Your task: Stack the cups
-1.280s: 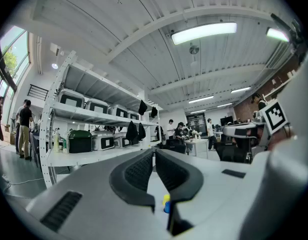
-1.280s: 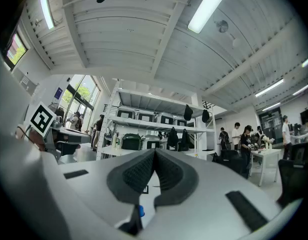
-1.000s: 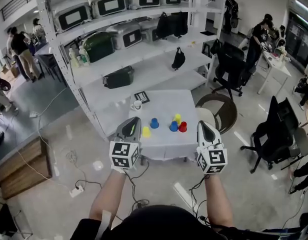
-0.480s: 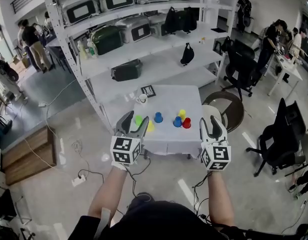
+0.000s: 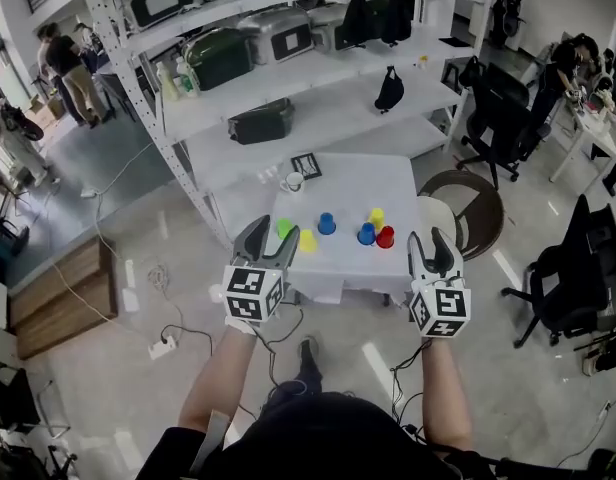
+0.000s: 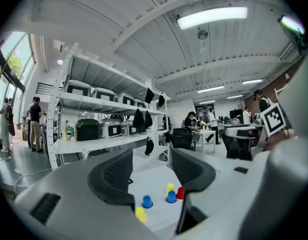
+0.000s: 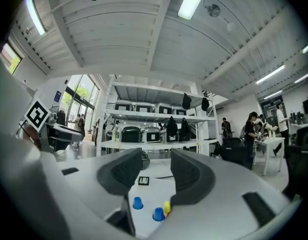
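Several small cups stand upside down on a white table (image 5: 348, 268): a green cup (image 5: 284, 227), a yellow cup (image 5: 307, 240), a blue cup (image 5: 326, 224), and a cluster of a yellow cup (image 5: 376, 217), a blue cup (image 5: 366, 233) and a red cup (image 5: 385, 236). Both grippers hang in the air short of the table's near edge. My left gripper (image 5: 266, 245) is open and empty; between its jaws I see the blue cup (image 6: 147, 201) and the cluster (image 6: 171, 197) far ahead. My right gripper (image 5: 429, 241) is opening, with nothing between its jaws and a blue cup (image 7: 158, 214) far ahead.
A white mug (image 5: 294, 181) and a marker card (image 5: 306, 165) sit at the table's far left. A tall shelving rack (image 5: 288, 78) stands behind it. A round chair (image 5: 466, 208) and office chairs (image 5: 573, 278) are at the right. A power strip (image 5: 162, 346) lies on the floor, and a wooden crate (image 5: 58, 298) stands at the left.
Both grippers' jaws were together a second ago and now stand apart. The grippers have dropped lower in the view, and the green cup has come into sight.
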Demonstrator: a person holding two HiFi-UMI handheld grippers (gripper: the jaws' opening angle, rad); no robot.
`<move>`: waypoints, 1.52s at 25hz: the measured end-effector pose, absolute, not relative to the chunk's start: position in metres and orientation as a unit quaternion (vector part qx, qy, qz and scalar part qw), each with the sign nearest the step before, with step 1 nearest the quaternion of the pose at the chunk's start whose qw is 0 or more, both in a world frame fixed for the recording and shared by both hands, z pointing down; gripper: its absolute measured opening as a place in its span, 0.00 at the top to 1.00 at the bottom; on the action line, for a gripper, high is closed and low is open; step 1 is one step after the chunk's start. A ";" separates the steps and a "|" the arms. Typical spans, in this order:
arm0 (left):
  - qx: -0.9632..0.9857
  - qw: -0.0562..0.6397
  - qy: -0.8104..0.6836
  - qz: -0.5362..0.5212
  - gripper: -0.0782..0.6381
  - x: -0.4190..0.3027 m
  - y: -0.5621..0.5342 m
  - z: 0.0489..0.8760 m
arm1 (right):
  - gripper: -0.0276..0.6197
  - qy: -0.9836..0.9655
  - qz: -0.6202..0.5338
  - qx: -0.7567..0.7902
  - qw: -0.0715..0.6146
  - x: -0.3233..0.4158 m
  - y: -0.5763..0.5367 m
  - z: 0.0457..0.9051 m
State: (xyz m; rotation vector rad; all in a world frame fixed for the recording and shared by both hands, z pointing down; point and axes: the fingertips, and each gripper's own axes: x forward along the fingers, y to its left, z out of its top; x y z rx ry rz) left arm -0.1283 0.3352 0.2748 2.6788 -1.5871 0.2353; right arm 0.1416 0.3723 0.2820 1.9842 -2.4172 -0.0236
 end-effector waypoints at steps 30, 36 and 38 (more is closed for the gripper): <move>0.893 0.105 -0.415 0.135 0.57 -0.128 0.078 0.403 | 0.69 -0.707 0.137 0.687 0.101 0.153 0.162 0.428; 0.878 0.123 -0.428 0.174 0.57 -0.108 0.045 0.434 | 0.68 -0.725 0.170 0.655 0.127 0.178 0.118 0.480; 0.876 0.119 -0.427 0.192 0.57 -0.095 0.030 0.442 | 0.68 -0.736 0.167 0.641 0.143 0.188 0.097 0.495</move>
